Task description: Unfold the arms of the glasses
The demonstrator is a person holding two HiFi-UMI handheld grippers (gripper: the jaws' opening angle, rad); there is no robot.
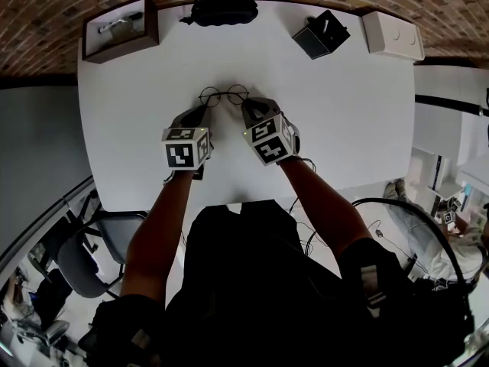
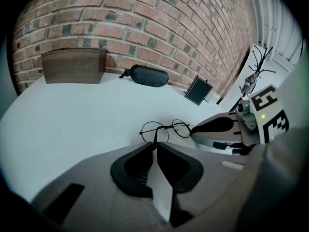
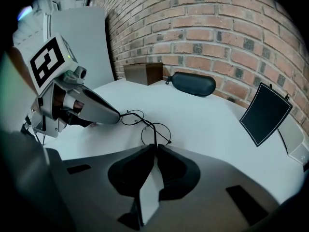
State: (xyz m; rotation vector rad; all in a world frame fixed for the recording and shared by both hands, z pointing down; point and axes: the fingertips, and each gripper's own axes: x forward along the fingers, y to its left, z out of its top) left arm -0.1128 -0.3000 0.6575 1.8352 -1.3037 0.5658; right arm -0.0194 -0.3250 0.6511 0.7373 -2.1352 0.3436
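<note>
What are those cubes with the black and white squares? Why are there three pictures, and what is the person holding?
A person holds two tools, grippers whose two jaws pinch like tongs. The patterned cubes are part of those tools. The head view comes from a camera on the person's head, looking down at a white table. The other two views come from small cameras riding on the left gripper and the right gripper, looking along their jaws. On the table lie round wire glasses. Along the far edge sit a wooden box, a black case, a small black stand and a white box. Each gripper is pinched shut on a thin arm of the glasses.
</note>
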